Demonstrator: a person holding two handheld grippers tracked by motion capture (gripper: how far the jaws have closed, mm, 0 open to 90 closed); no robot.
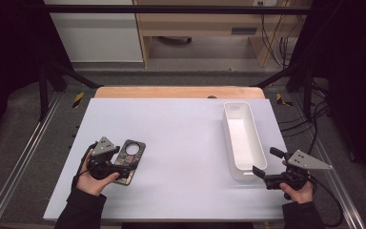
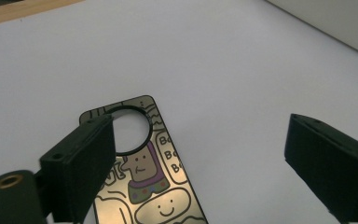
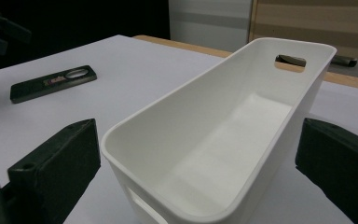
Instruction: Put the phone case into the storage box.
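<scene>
L hand point(image 1: 91, 180): bottom left of high view, dark sleeve, wrapped round the gripper's grip from below.
L gripper point(image 1: 124, 164): low over the table, pointing fwd and a bit right; grey plate on top.
L jaws: wide apart in left gripper view, nothing between them.
R hand point(image 1: 299, 191): bottom right of high view, dark sleeve, holding its gripper from underneath.
R gripper point(image 1: 265, 164): points left and fwd, grey plate on top, cable trailing off to the right.
R jaws: spread wide in right gripper view, not gripping.
Hands: well apart, opposite sides of the table.
</scene>
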